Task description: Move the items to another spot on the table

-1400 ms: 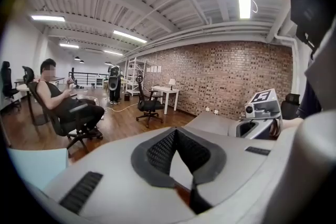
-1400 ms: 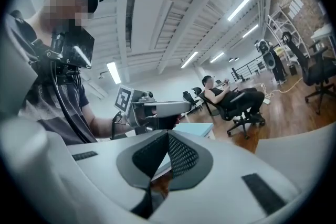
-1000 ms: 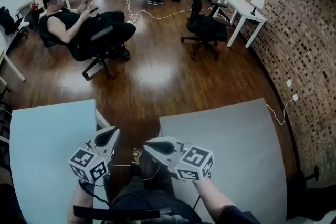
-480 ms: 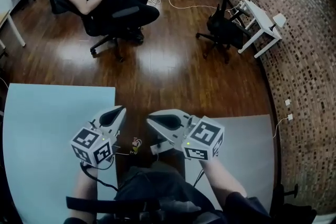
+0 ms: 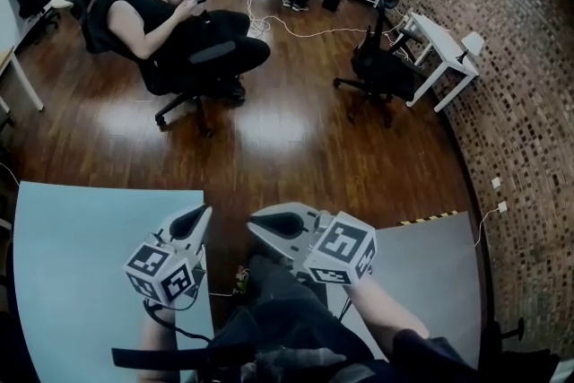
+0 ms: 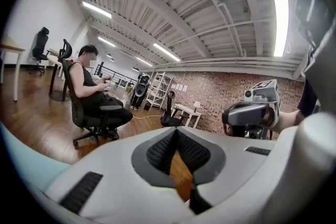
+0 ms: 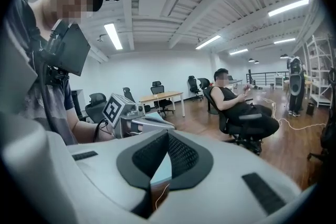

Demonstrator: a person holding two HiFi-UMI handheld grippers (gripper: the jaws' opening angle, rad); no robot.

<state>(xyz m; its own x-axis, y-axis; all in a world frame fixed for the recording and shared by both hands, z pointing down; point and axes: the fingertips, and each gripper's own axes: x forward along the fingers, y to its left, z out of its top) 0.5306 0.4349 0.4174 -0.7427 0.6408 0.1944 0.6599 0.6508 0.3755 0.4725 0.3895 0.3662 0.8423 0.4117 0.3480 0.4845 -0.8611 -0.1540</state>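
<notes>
Both jaw pairs are together and empty: grey left gripper [image 5: 199,213], grey right gripper [image 5: 253,223]. No items show, perhaps off-frame; I'd search the pale blue table [image 5: 81,256] before opening.

left gripper [image 5: 199,216], right gripper [image 5: 257,226]: light grey shells, dark grey ribbed pads [image 6: 160,150], marker cubes [image 5: 161,275] black-on-white squares. grey table [image 5: 430,282]: plain matte grey, yellow-black striped tape [image 5: 435,217] on its far edge. Left of it: blue table [image 5: 81,282], pale. Beyond it: floor [image 5: 269,130], glossy dark brown wood. Right of it: brick wall [image 5: 525,85], red-brown, pale mortar.
</notes>
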